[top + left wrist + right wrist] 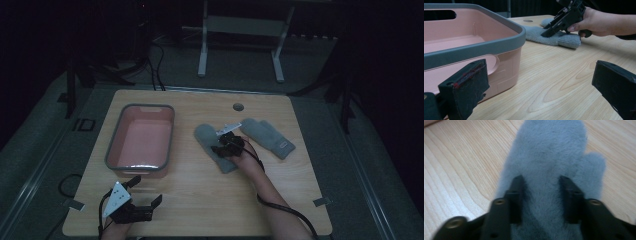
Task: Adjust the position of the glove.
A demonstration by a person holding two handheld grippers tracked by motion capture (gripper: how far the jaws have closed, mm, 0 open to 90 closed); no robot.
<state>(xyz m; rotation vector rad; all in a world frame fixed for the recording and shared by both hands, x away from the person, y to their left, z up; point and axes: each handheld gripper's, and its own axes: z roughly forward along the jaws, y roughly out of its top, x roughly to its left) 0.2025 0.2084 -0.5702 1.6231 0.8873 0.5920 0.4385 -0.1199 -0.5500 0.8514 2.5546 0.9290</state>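
Observation:
Two grey mittens lie on the wooden table. My right gripper (pixel 223 149) is down on the nearer mitten (pixel 206 136), and the other mitten (pixel 268 137) lies just to its right, untouched. In the right gripper view, my right gripper (pixel 541 182) has its jaws dug into the fluffy mitten (pixel 549 147) with a strip of its middle pinched between them. The left gripper view shows the right gripper (pixel 548 32), held in a hand, tipped down onto the mitten (pixel 566 40). My left gripper (pixel 146 190) rests near the front left edge, open with nothing between its jaws.
A pink basin with a grey rim (pixel 113 144) stands left of the mittens, nothing in it; its near corner (pixel 486 46) sits close in front of my left gripper. A round hole (pixel 238 107) is in the table's far side. Bare wood lies between both grippers.

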